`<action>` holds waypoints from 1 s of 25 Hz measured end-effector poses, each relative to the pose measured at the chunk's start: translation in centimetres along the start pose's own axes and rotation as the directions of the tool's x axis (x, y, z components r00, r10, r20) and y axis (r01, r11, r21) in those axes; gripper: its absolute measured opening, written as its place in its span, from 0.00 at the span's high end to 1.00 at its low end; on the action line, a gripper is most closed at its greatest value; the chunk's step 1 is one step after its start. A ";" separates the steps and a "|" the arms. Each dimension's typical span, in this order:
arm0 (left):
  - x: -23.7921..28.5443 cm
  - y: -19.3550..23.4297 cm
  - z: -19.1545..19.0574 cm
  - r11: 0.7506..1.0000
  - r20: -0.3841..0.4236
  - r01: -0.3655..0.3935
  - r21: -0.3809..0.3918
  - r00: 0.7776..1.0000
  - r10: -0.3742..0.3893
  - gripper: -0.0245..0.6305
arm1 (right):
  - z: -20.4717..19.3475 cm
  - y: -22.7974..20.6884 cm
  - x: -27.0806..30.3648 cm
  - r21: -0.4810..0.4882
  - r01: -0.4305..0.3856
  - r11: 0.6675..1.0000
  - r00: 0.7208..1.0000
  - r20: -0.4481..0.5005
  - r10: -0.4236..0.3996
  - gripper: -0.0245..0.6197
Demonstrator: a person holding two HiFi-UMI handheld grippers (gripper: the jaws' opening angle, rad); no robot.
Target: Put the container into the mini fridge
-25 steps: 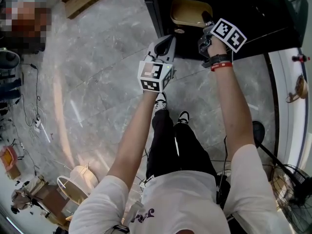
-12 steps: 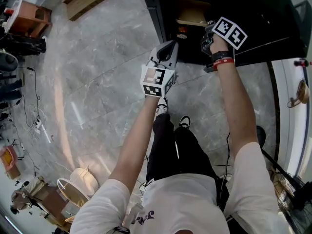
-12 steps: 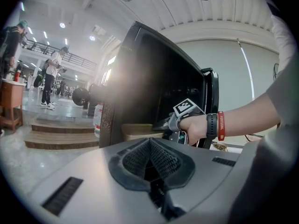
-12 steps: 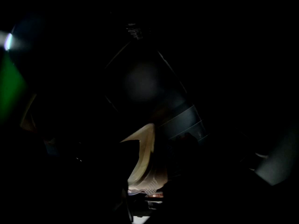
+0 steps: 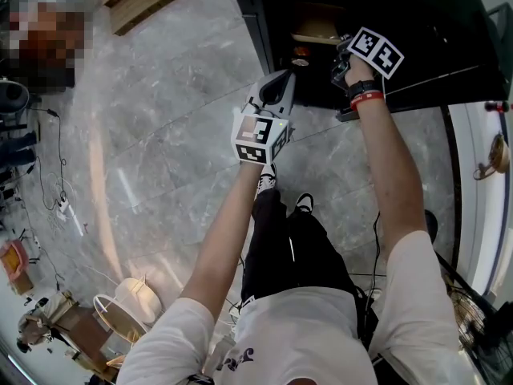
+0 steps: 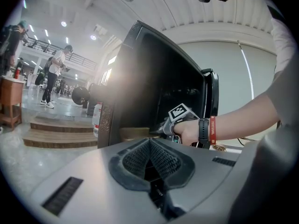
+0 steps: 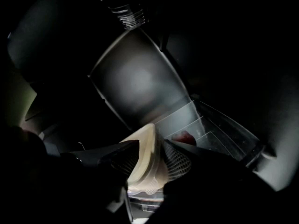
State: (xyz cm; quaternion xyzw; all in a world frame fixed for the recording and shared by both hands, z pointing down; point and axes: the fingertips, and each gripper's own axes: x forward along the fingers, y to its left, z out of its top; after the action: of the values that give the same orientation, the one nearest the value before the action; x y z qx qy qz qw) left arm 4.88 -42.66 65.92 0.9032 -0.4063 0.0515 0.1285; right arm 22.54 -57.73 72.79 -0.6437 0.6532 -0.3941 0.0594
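The mini fridge [image 5: 417, 30] is a black box standing open on the marble floor. My right gripper [image 5: 340, 42] reaches into its dark inside, shut on the container [image 5: 316, 30], a clear tub with a cream lid. In the right gripper view the container [image 7: 145, 158] sits tilted between the mesh pads of the right gripper [image 7: 150, 157], over a clear shelf [image 7: 219, 141]. My left gripper [image 5: 280, 80] hangs outside the fridge's front, shut on nothing. In the left gripper view its pads [image 6: 161, 160] meet, and beyond them show the fridge [image 6: 154, 73], the right gripper [image 6: 174, 124] and the container [image 6: 134, 133].
A small red thing [image 7: 185, 136] lies on the clear shelf inside the fridge. The fridge door [image 6: 211, 94] stands open at the far side. Wooden steps [image 6: 51, 134] and people stand further off. A fan [image 5: 481, 311] and cables [image 5: 60, 203] lie on the floor.
My right gripper has carried the container from the fridge's mouth deeper into its dark inside. My left gripper has drifted a little toward the fridge.
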 end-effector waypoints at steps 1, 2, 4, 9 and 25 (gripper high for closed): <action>0.0 0.0 0.0 1.000 0.000 0.000 -0.001 1.000 0.000 0.93 | -0.1 -0.1 0.1 0.003 0.001 1.000 1.000 -0.002 -0.001 0.69; -0.1 0.0 -0.1 1.000 -0.001 -0.001 -0.003 1.000 0.001 0.93 | -0.1 -0.2 0.2 0.005 0.003 1.000 1.000 -0.005 -0.003 0.69; -0.1 0.0 -0.2 1.000 0.000 -0.003 -0.013 1.000 0.003 0.93 | -0.3 -0.4 0.3 -0.004 0.010 1.000 1.000 -0.012 -0.010 0.69; -0.3 0.0 -0.1 1.000 0.003 -0.011 -0.020 1.000 0.011 0.93 | -0.3 -0.6 0.4 -0.061 0.028 0.998 0.999 -0.019 -0.029 0.69; -0.9 -0.7 1.0 0.999 -0.022 -0.022 -0.043 1.000 0.021 0.93 | 0.6 -0.3 -1.9 -0.137 0.039 0.990 0.999 -0.009 -0.041 0.66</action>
State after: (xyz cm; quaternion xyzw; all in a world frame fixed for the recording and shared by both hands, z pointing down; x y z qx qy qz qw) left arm 4.77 -41.83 64.64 0.8952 -0.4156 0.0536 0.1516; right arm 23.43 -56.30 71.69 -0.6569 0.6659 -0.3536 0.0034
